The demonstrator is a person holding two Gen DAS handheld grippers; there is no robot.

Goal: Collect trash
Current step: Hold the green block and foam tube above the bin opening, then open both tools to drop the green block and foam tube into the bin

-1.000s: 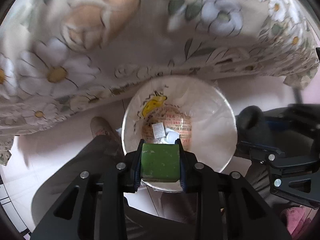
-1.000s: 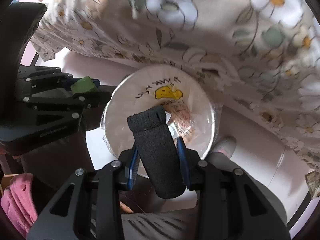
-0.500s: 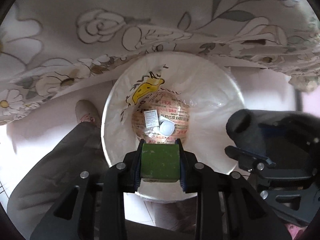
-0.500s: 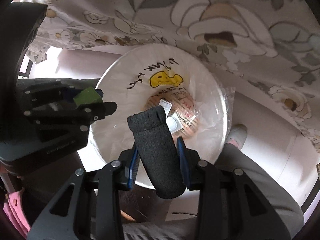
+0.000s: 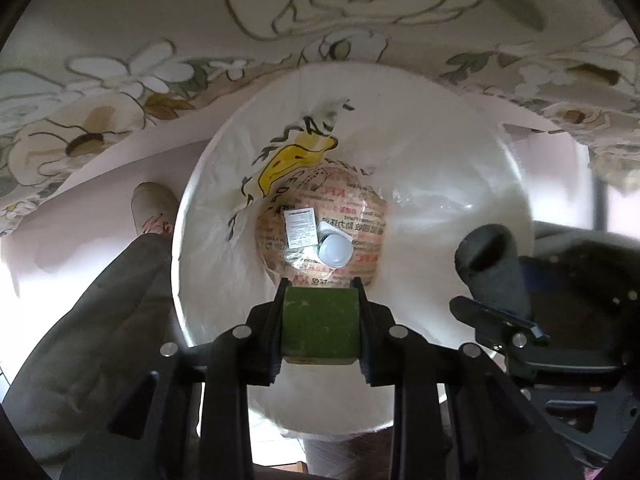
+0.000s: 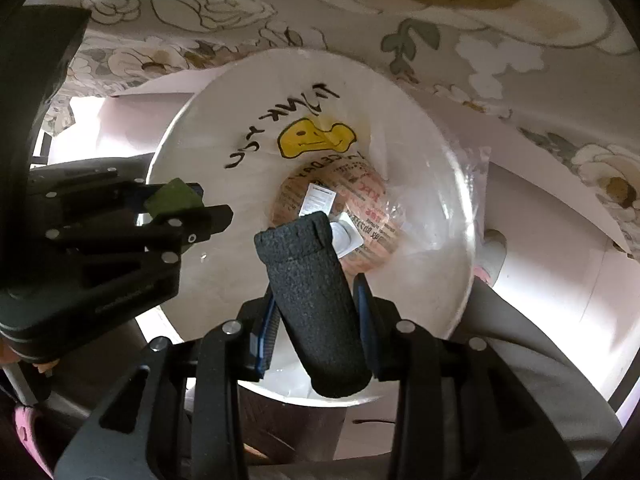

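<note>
A white bin [image 5: 460,184], lined with a thin plastic bag, is seen from above under the edge of a floral tablecloth [image 5: 120,60]. On the liner a yellow smiley face [image 6: 316,138] is printed, with black hand-lettered writing beside it; it appears upside down and only fragments resembling "NICE DAY" can be made out. At the bottom a red-and-brown printed paper [image 5: 360,216] is noted, bearing what reads as "KFC" among characters too small to read. On it lie a small white labelled packet [image 5: 301,227], its print illegible, and a small round white lidded cup [image 5: 335,249], touching each other. The left gripper [image 5: 320,332] is clamped on a green block [image 5: 319,326], held over the near side of the bin mouth, above the rubbish at the bottom. The right gripper [image 6: 316,312] is clamped on a black foam tube [image 6: 316,304], its far end tilted over the bin's centre and overlapping the white cup in that view. The two grippers are held side by side over the bin. A grey trouser leg [image 5: 100,320] and a shoe [image 5: 154,208] are seen just beside the bin.
</note>
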